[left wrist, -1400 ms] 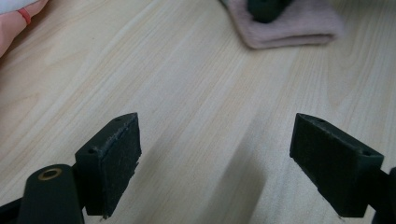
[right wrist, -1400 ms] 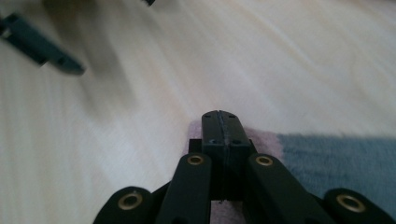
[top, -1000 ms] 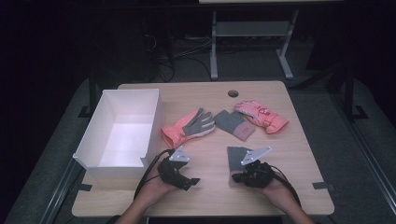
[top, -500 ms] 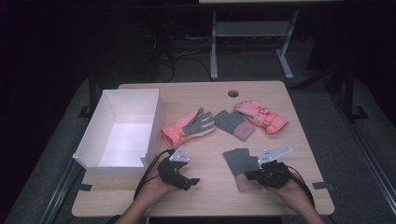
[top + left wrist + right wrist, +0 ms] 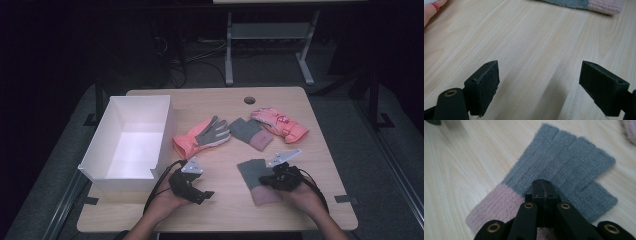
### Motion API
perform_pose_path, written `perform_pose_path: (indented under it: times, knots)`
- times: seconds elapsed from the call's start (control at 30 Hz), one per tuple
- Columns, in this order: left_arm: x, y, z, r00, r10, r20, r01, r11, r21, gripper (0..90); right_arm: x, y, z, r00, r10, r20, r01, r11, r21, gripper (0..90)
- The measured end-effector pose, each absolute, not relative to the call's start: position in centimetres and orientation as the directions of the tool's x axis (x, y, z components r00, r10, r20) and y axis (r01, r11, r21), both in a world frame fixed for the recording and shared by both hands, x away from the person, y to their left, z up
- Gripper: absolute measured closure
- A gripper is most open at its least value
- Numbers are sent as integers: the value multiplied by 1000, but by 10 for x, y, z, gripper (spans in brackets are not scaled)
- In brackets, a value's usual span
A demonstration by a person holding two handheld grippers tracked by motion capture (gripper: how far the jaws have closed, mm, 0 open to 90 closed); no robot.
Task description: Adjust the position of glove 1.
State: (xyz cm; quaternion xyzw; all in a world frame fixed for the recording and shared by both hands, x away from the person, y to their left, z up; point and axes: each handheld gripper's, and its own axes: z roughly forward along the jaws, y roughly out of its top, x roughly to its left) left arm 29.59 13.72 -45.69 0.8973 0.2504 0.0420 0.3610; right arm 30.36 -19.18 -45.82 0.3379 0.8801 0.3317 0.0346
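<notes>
A grey knit glove with a pink cuff [image 5: 251,175] [image 5: 566,162] lies flat near the table's front right. My right gripper [image 5: 264,179] [image 5: 544,184] is shut, its jaw tips pinching the fabric near the cuff. A second knit glove [image 5: 249,132] lies mid-table, between a coral glove with a grey palm [image 5: 202,136] and a pink ski glove [image 5: 280,123]. My left gripper [image 5: 204,194] [image 5: 539,75] is open just above bare wood, front centre, with nothing between its jaws. The near knit glove's edge [image 5: 584,3] shows far ahead of it.
A white open box [image 5: 96,161] stands at the table's left, close beside my left hand. A round cable hole [image 5: 249,100] sits near the back edge. Bare wood lies between the two grippers. Beyond the table are dark floor and a desk frame [image 5: 229,50].
My right gripper has shifted right and turned, and the near knit glove has slid toward the front edge with it. The left gripper has stayed put.
</notes>
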Motion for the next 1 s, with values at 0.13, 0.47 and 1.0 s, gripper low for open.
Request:
perform_pose_path:
  times: [0.13, 0.47, 1.0]
  knots:
    - [296, 138, -456, 875, 474, -100, 413, -621, 666, 159, 305, -178, -459, -788, 596, 155, 550, 568, 613, 900]
    - [296, 139, -456, 872, 479, -99, 414, -616, 670, 158, 308, -124, -460, -837, 526, 151, 493, 606, 624, 900]
    - [295, 138, -456, 877, 471, -96, 408, -624, 667, 159, 312, -113, -450, -845, 508, 168, 478, 576, 663, 831]
